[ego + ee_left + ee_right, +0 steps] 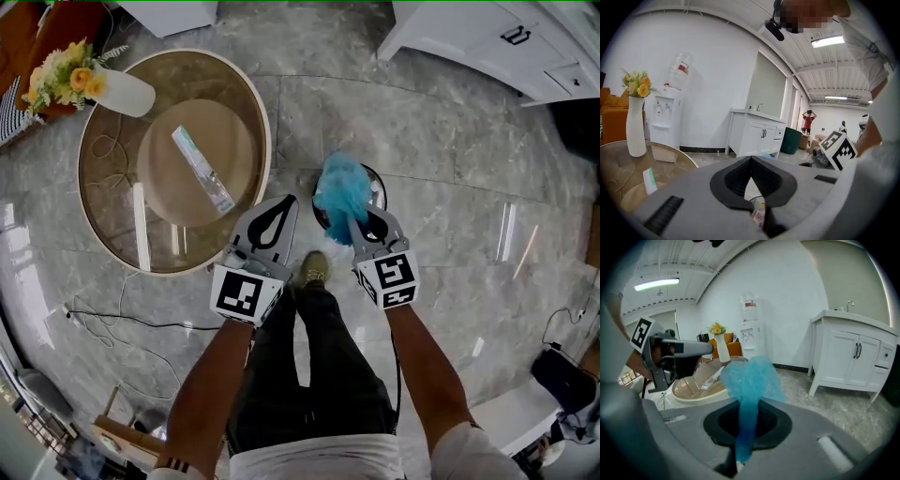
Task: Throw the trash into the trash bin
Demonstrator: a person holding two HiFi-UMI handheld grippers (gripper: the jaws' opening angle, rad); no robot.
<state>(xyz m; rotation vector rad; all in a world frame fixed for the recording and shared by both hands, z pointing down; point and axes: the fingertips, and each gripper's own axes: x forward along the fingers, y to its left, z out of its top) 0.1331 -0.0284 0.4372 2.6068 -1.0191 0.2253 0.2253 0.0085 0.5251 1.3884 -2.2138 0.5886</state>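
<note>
Looks steeply down on grey marble floor [431, 131], with open room across the centre and right of frame. Hemmed at upper left by a round glass table [265, 131], its rim just beside the left gripper [287, 201]; at upper right by a white cabinet [469, 42]; at lower left by loose cables [122, 317]. On the table, a white vase of yellow flowers [122, 91] and a long flat wrapper [202, 169]. At frame centre, crumpled blue trash [341, 192] clamped in the right gripper [367, 223], jaws clenched on its narrow tail. Hangs directly over a dark round trash bin [379, 178], hiding most of it. Long axis running from the jaws toward the top of frame, leaning slightly left, puffed end farthest from the gripper. Thin, gauzy, bright turquoise; twisted to a stem low down, flared into a soft ruffled clump above. Left gripper's jaws closed tip to tip, with a small pinkish scrap low in the gap, too unclear to name.
</note>
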